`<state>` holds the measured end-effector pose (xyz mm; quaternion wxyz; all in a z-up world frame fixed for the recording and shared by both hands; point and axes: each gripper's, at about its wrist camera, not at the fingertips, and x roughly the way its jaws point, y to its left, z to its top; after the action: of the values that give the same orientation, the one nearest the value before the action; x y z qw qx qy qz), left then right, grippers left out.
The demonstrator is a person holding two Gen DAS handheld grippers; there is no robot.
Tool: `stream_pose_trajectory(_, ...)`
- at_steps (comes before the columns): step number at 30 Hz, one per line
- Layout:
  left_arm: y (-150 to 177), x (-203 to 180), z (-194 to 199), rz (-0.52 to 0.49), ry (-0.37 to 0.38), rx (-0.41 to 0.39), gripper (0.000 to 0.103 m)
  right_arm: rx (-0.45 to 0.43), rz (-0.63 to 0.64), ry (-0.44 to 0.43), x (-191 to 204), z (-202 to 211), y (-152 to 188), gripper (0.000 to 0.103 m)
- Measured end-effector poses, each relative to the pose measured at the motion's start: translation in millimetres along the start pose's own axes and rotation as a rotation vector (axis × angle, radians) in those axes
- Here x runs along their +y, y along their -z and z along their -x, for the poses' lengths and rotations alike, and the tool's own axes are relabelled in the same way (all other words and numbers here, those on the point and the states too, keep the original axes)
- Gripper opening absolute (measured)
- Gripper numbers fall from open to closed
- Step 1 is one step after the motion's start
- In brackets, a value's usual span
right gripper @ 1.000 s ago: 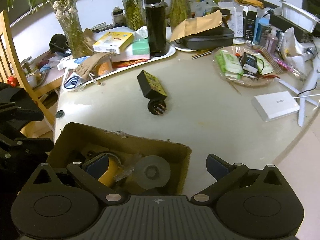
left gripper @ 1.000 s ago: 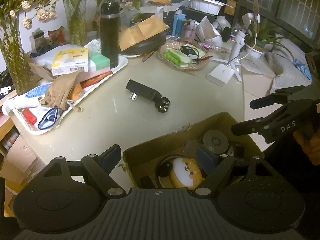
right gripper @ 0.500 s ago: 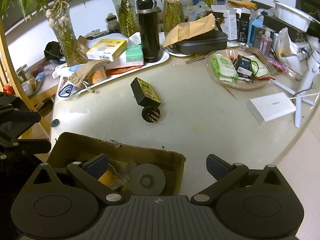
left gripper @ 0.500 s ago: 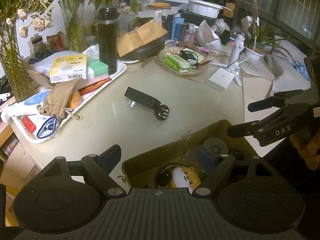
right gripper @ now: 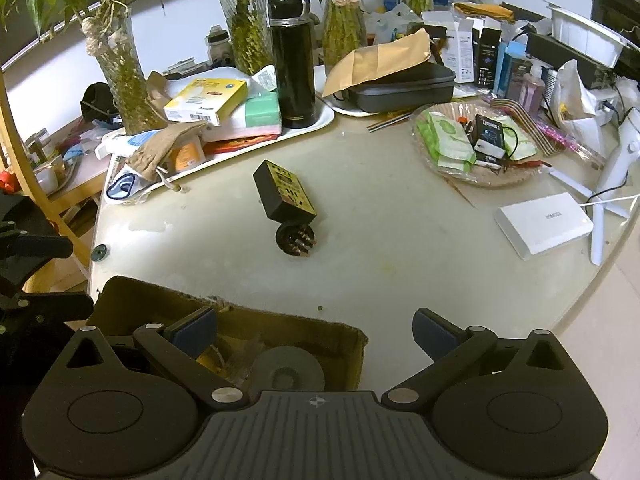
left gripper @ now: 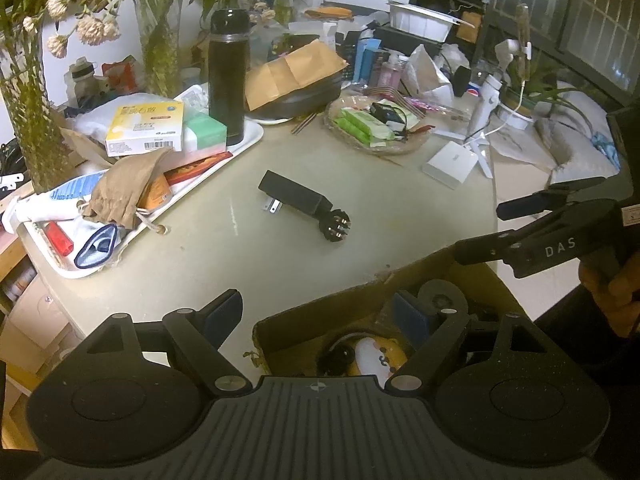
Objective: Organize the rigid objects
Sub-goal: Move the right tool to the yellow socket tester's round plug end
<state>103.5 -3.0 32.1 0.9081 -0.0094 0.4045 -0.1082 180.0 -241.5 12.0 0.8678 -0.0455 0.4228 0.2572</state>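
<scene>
A black relay with a round pin base (left gripper: 304, 206) lies alone in the middle of the pale round table (left gripper: 380, 216); it shows with a yellow label in the right wrist view (right gripper: 286, 204). A brown cardboard box (left gripper: 360, 300) at the table's near edge holds a grey disc (right gripper: 288, 372), a yellow toy (left gripper: 376, 356) and other items. My left gripper (left gripper: 318, 314) is open and empty over the box's left end. My right gripper (right gripper: 314, 330) is open and empty over the box's right end; it also shows in the left wrist view (left gripper: 492, 232).
A white tray (left gripper: 240, 148) at the back left holds a black thermos (left gripper: 226, 76), boxes and a brown pouch. A wicker dish of green packets (right gripper: 472, 148), a white box (right gripper: 544, 224), a black case under a brown envelope (right gripper: 400, 76) and plant vases crowd the far side.
Both grippers have drawn back and up from the box. Less of the box's inside shows now. The relay has not moved.
</scene>
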Motion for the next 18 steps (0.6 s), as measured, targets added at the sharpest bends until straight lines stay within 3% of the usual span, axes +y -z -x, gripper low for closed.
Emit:
stream_pose_trajectory(11,-4.9,5.9,-10.1,0.027,0.012,-0.001,0.082,0.005,-0.009,-0.012,1.3,-15.6,-24.7,0.103)
stream_pose_trajectory(18,-18.3,11.1,-6.8,0.044,0.006,-0.043,0.082,-0.008,0.02,-0.01,3.1,-14.4,-49.6,0.103)
